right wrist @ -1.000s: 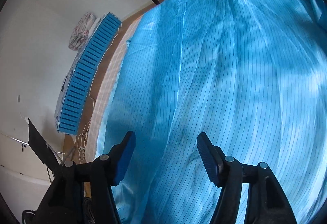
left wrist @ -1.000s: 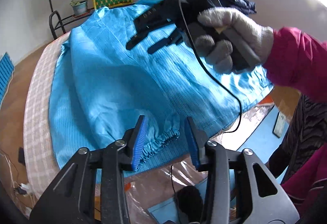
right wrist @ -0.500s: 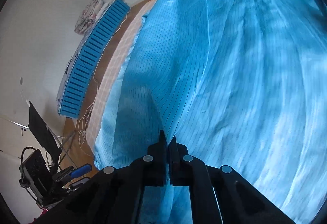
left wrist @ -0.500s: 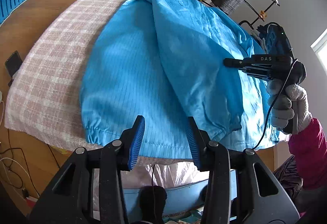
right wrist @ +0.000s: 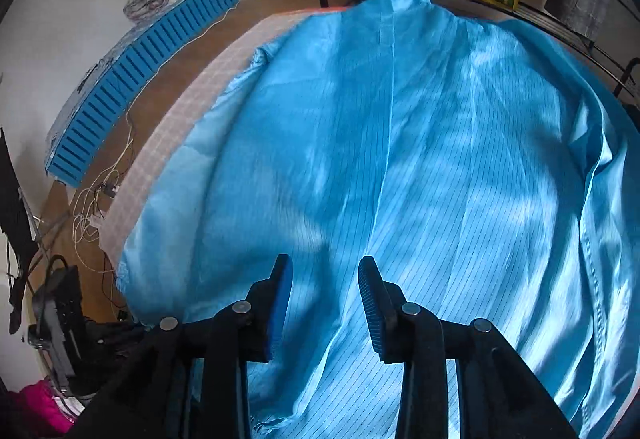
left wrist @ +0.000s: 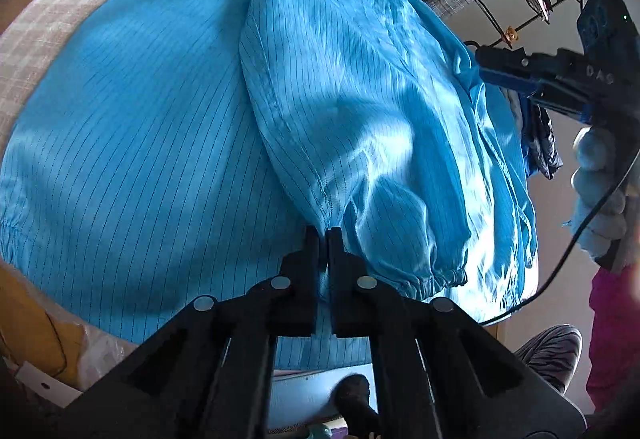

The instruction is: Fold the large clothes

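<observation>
Blue striped jacket (left wrist: 132, 143) is spread on the checked tabletop (left wrist: 52, 23); one sleeve (left wrist: 344, 127) is seemingly pinched by the closed left gripper (left wrist: 323, 235), while the right gripper (right wrist: 325, 279) is held open above. Folding is barely begun.

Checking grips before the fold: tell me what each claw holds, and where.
Left claw pinches the blue garment at the folded sleeve's edge, above the elastic cuff. Right claw is open, holding nothing.

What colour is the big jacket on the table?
Bright blue with thin dark pinstripes. The jacket shows best in the right wrist view.
</observation>
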